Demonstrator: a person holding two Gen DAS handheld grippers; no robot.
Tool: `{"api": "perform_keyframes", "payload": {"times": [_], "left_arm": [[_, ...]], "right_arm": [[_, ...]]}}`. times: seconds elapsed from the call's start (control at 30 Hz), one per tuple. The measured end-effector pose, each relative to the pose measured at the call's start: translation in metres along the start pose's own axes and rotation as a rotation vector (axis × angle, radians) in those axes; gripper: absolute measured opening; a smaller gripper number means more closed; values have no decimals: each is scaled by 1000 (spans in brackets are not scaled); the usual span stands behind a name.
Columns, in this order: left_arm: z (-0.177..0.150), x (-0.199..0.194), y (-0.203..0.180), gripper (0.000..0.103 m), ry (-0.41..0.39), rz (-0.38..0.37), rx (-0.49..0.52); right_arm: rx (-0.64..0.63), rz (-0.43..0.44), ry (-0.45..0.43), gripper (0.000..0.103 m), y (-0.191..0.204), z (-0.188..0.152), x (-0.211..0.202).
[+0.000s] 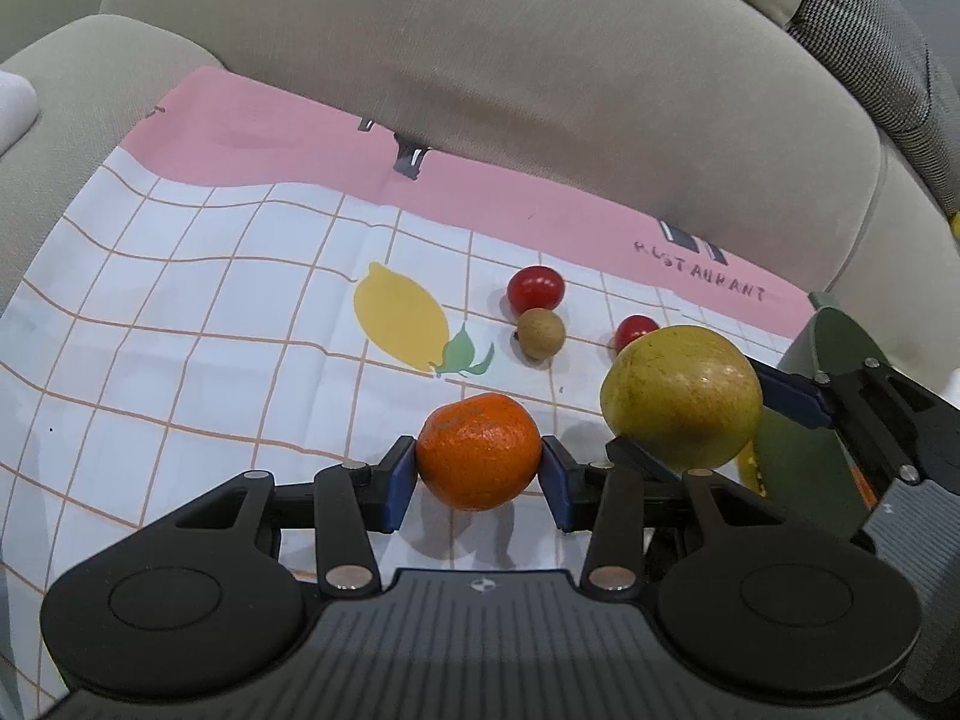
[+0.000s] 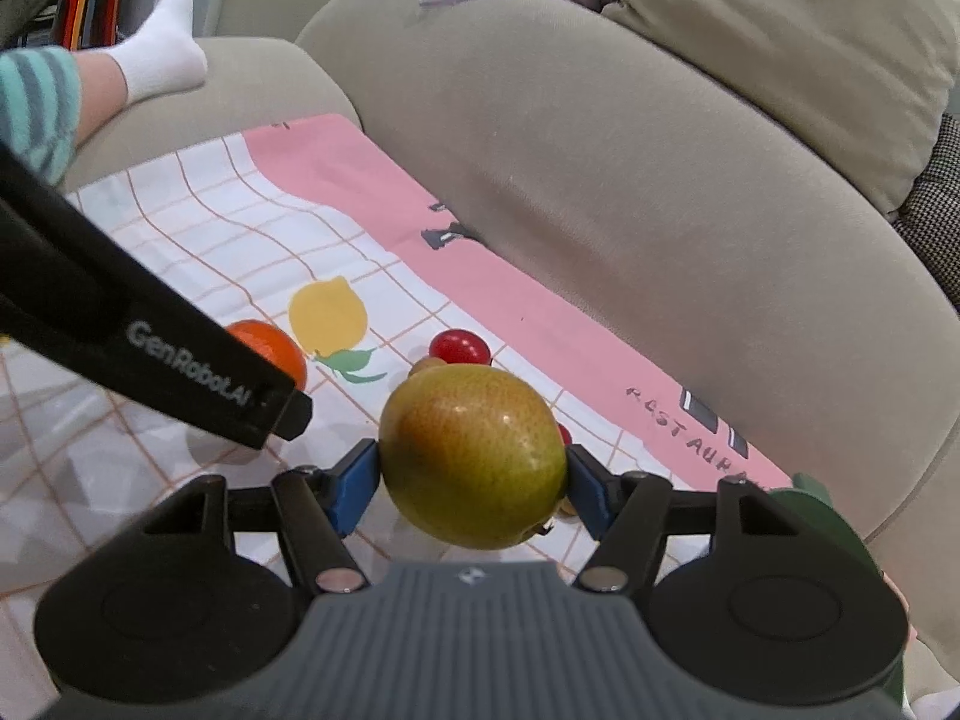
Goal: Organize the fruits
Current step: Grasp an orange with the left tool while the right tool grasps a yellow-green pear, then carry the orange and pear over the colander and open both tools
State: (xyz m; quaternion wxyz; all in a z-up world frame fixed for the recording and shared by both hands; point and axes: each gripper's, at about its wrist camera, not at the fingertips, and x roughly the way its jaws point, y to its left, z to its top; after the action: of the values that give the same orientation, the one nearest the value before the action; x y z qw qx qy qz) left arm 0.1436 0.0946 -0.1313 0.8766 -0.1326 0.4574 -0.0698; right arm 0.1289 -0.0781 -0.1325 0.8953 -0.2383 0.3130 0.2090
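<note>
Pinching orange (image 1: 478,451) between blue pads, left gripper (image 1: 478,474) hovered over checked cloth (image 1: 180,312). Right gripper (image 2: 472,480) clamped pear (image 2: 474,456) just beside it. Two red fruits (image 1: 535,288) and brown one (image 1: 541,333) lay ahead on cloth.

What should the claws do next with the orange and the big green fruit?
Probably carry both toward the dark green container at the right edge and let go there. The left claw already pinches the orange, the right claw pinches the pear, and small fruits still wait on the cloth.
</note>
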Motion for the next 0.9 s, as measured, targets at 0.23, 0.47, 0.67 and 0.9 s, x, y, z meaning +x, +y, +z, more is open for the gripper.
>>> {"api": "perform_keyframes", "payload": {"times": [0.23,0.47,0.67,0.9], "left_arm": [[-4,-21,-9,49,-28,-15,1],[-4,-41,-24,49,-55,-42,1],[-3,-56,-47,49,-69,-72,32],[-2,-71,-86,49,-88,-115,105]], "right_arm": [[35,8,-33,64,-5,0,-33],[69,4,-69,64,-14,-3,-66],[99,-20,-105,64,-28,-6,-93],[160,-63,-120,64,-56,-17,-120]]}}
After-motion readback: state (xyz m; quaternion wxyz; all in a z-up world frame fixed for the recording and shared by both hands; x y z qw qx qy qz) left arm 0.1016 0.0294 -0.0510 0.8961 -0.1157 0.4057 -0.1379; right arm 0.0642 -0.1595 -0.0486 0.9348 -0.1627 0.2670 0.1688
